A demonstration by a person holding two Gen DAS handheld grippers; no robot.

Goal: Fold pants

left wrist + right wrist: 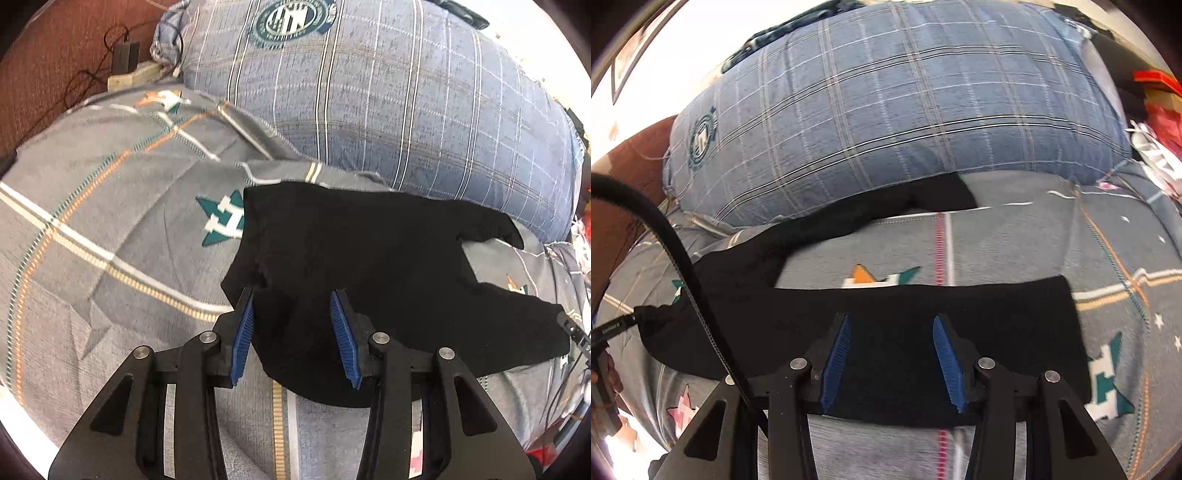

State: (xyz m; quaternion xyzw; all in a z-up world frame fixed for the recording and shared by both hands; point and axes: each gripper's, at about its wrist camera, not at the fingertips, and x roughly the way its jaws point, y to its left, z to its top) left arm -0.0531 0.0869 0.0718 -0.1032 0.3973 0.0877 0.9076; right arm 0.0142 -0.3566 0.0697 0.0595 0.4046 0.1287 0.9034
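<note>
The black pants [369, 266] lay spread on the bed's grey patterned cover [110, 206], their far edge tucked against the big blue plaid pillow [369, 110]. The left hand-held gripper [297, 295] hung over the near edge of the cloth, its blue pads [242, 339] parted and pinching nothing. In the right wrist view, one pant leg ran across the front as a dark band and the other angled away toward the pillow, grey cover showing between them. The right hand-held gripper [891, 321] was above that near band, jaws spread, fabric below but not clamped. A black cable [683, 266] crossed the left of that view.
</note>
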